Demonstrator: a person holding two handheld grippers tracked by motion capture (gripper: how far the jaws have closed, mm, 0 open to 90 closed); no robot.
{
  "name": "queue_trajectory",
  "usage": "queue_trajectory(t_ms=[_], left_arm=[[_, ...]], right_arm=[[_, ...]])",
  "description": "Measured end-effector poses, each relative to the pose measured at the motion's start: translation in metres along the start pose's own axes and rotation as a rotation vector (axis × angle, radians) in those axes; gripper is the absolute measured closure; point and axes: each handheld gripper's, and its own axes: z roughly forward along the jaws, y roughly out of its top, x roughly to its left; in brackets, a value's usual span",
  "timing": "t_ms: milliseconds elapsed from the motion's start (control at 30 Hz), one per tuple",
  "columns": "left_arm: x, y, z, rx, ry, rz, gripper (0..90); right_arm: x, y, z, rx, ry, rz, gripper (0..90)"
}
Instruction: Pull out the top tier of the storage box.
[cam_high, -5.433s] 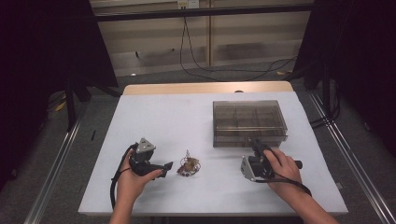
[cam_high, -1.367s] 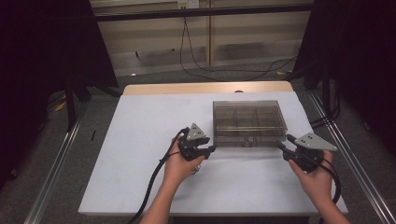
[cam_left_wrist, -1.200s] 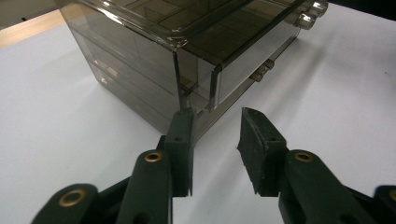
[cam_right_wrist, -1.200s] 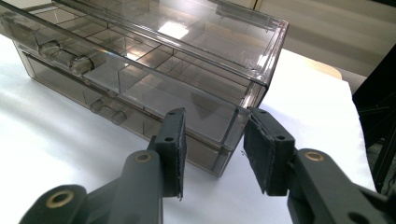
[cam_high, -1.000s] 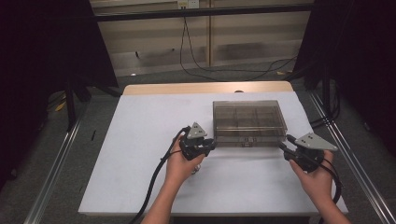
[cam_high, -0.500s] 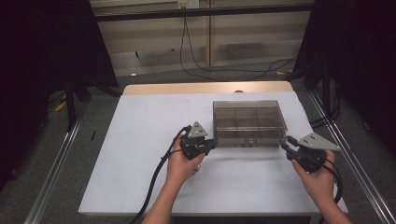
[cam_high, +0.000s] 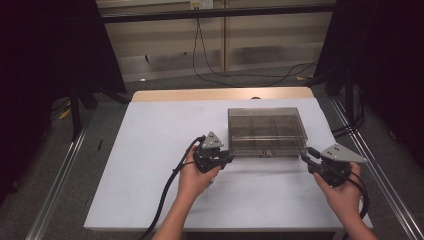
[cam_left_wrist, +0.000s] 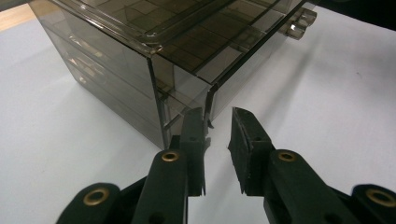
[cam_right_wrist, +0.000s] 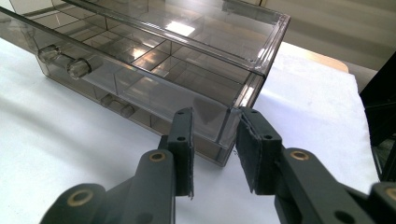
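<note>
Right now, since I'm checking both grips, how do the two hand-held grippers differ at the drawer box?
The left hand-held gripper sits at the smoky plastic drawer box's front left corner; the right hand-held gripper sits at its front right corner. Left jaws stand narrower, right ones wider. Both straddle a drawer's corner edge, and both sets of jaws have just been moving.

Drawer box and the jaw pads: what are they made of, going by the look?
Drawer box: looks like smoky clear hard plastic, glossy; the dividers show through its walls and the lid throws sharp glare. Acrylic or polystyrene, can't tell which.
Pads: matte black, slightly rough face, probably rubber or foam stuck on rigid black plastic fingers with brass-coloured pivots.
Table cover: plain white, matte, likely paper or laminate.
</note>
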Motion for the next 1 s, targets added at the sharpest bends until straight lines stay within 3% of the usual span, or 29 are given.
queue_trajectory(t_ms=[1000], left_arm=[[-0.0067,0.0005,-0.0022,0.008,-0.015,0.000,75.5]], right_arm=[[0.0021,-0.0050,-0.0093,0.004,0.018,0.010,67.0]])
